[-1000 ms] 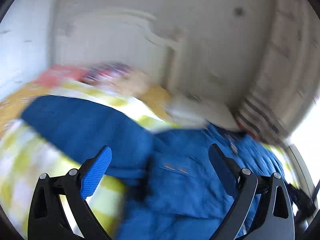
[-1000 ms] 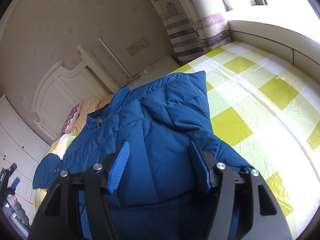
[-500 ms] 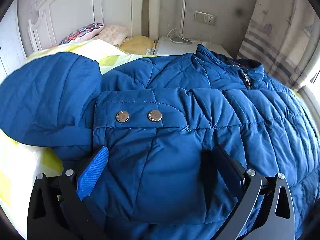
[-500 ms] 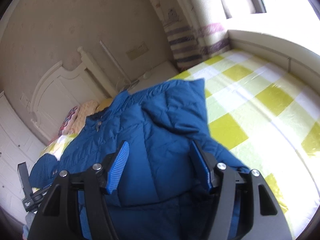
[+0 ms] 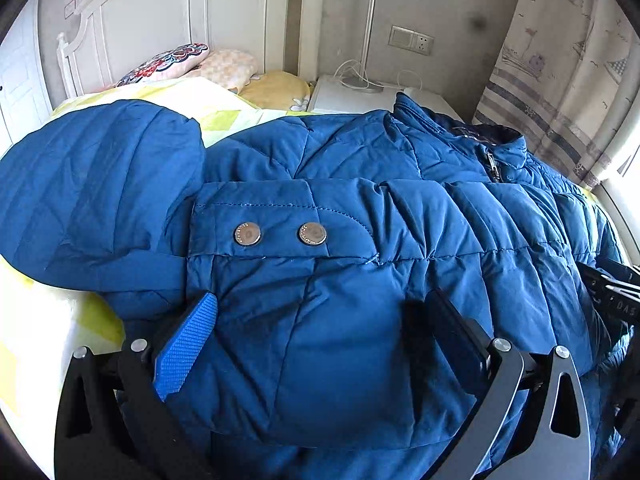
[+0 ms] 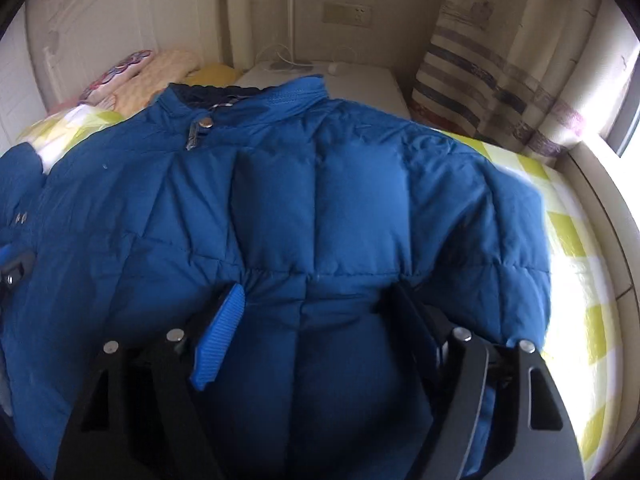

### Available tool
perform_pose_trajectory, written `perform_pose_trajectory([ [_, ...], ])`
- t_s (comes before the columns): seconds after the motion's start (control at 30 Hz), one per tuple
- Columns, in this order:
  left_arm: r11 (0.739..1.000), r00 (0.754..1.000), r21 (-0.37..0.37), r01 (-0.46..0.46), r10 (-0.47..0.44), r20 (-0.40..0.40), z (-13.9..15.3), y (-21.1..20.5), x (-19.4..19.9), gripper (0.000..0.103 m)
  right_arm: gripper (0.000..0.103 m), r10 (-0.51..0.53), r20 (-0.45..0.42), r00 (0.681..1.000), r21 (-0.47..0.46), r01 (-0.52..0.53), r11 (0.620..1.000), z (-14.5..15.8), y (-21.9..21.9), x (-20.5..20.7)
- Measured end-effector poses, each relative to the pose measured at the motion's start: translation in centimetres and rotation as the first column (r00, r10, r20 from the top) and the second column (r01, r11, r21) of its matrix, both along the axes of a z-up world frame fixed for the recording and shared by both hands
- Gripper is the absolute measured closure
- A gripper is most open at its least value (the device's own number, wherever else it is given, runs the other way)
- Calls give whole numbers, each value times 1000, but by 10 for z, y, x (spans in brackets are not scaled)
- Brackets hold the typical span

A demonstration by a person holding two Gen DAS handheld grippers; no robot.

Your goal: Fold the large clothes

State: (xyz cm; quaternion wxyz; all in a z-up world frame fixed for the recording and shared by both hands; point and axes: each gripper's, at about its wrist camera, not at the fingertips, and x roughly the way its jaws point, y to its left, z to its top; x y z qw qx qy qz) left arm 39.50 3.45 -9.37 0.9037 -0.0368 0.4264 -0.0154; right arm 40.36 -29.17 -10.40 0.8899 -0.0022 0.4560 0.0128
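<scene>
White headboard, grey wall, striped curtain, bright window.

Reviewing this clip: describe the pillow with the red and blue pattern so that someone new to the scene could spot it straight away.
Start at the white headboard at the far end of the bed, beyond the blue puffer jacket. Three pillows lie at its foot; the patterned pillow is the leftmost in the left wrist view. It alone bears a red, blue and white swirl print; the pink pillow and yellow pillow beside it look plain.

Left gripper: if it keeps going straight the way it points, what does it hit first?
Most likely the blue puffer jacket itself: the left gripper is open astride its quilted fabric, just below the two snaps. Depth is unclear.
</scene>
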Motion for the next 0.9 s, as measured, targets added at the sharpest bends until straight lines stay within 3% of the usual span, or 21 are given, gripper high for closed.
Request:
perform_pose_trajectory([
  [0.07, 1000, 1000, 0, 1, -1, -2, 0, 1, 1, 4, 29, -24, 18, 1000, -20, 24, 1000, 7, -4, -1],
  [0.17, 1000, 1000, -16, 1, -1, 11, 4, 1, -1, 4, 29, -89, 153, 984, 11, 89, 996, 34, -18, -7],
  [0.23, 998, 999, -62, 3, -1, 41, 8, 7, -5, 4, 29, -124, 96, 988, 27, 122, 992, 23, -38, 13],
  [0.3, 987, 994, -159, 21, -2, 113, 17, 21, -15, 4, 28, -105, 11, 994, 17, 105, 994, 0, -49, 25],
  [0.4, 976, 979, -217, 17, 28, 203, 27, 36, -27, 4, 37, -146, 29, 989, 135, 141, 981, 2, -72, 23],
  [0.5, 971, 982, -237, -9, 54, 182, 24, 43, -21, 4, 40, -163, 101, 981, 245, 134, 960, 27, -92, -2],
  [0.6, 970, 989, -244, -16, 51, 139, 19, 43, -13, 4, 40, -134, 184, 974, 161, 104, 981, 47, -103, -44],
  [0.77, 978, 991, -210, -11, 39, 129, 18, 36, -11, 4, 40, -83, 128, 988, 5, 83, 997, 34, -110, -71],
  [0.9, 975, 990, -220, -11, 42, 134, 18, 38, -13, 4, 39, 50, 96, 994, -103, -40, 994, 22, -77, -93],
])
